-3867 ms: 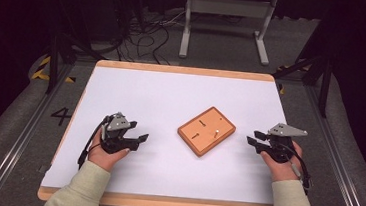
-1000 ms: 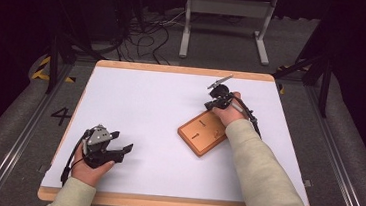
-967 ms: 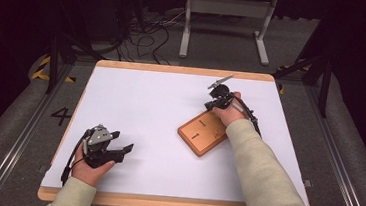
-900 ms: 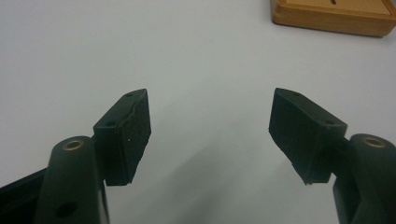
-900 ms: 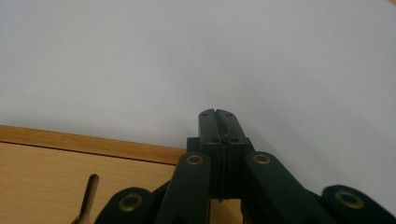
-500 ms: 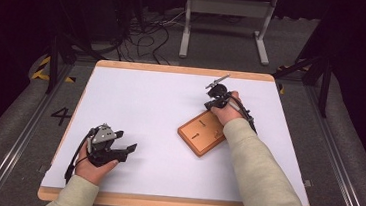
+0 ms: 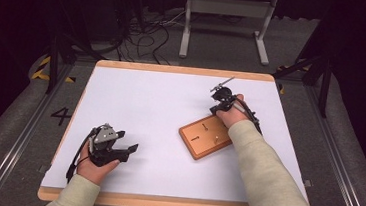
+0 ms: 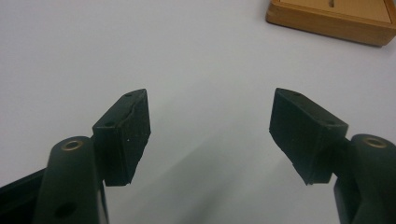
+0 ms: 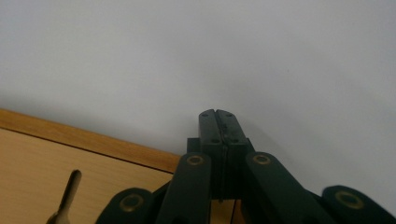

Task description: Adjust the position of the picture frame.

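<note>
board: flat orange-brown wooden block (image 7: 205,136) with pegs, mid-table
right gripper (image 7: 220,92): jaws pressed together, empty, at block's far edge
left gripper (image 7: 125,149): spread, idle, well left of block
step: likely nudging block
next: steady push on block's rim

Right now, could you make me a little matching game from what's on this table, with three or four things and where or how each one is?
Things:
1. left gripper
2. right gripper
3. wooden board
4. white table top

States:
a. jaws pressed together, nothing between them
b. lies flat, with small pegs standing on it
c. jaws wide apart, empty
d. framed by a wooden edge

Pairs: 1-c, 2-a, 3-b, 4-d
</note>
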Tool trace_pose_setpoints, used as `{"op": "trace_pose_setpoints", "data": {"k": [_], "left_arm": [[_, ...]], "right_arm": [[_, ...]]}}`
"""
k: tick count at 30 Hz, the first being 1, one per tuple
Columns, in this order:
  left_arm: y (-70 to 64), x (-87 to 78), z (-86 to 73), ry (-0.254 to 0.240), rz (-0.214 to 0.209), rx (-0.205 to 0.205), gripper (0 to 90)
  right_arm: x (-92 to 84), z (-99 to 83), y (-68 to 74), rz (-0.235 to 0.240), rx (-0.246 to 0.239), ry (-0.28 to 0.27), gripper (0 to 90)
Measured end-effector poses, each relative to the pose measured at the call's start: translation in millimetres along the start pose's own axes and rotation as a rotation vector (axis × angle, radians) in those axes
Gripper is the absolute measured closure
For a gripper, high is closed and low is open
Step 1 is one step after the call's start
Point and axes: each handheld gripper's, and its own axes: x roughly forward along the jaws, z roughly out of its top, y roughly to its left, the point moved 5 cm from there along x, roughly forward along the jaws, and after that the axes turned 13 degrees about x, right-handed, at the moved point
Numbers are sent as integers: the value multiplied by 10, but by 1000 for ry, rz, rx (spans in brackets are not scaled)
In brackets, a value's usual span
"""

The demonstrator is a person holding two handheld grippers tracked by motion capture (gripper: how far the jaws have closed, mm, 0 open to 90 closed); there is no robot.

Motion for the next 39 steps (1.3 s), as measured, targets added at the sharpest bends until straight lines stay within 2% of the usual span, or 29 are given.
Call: {"op": "trace_pose_setpoints", "data": {"k": [2,5,10,16,23,29,33,35,36,38,39], "left_arm": [[-8,10,8,1,-8,3,296],[-15,36,22,3,-13,9,295],[-27,82,57,-2,-22,10,295],[-44,147,102,0,-43,21,295],[-80,227,162,3,-67,31,295],[-99,270,196,0,-82,34,295],[-103,279,213,-14,-88,37,295],[-102,275,228,-19,-95,30,295],[-100,272,243,-24,-93,28,295],[-108,266,272,-29,-99,24,296],[-105,267,286,-30,-101,35,295]], "right_arm": [[-27,-48,-11,11,0,1,900],[-67,-119,-41,32,25,10,900],[-133,-218,-27,22,8,44,900],[-204,-345,-29,42,29,64,900],[-283,-496,0,57,49,70,900],[-297,-653,51,80,53,100,900],[-308,-694,43,74,48,66,900],[-345,-699,42,61,61,13,788],[-370,-702,41,63,57,0,764],[-462,-705,49,73,48,-63,712],[-511,-711,52,75,40,-84,685]]}}
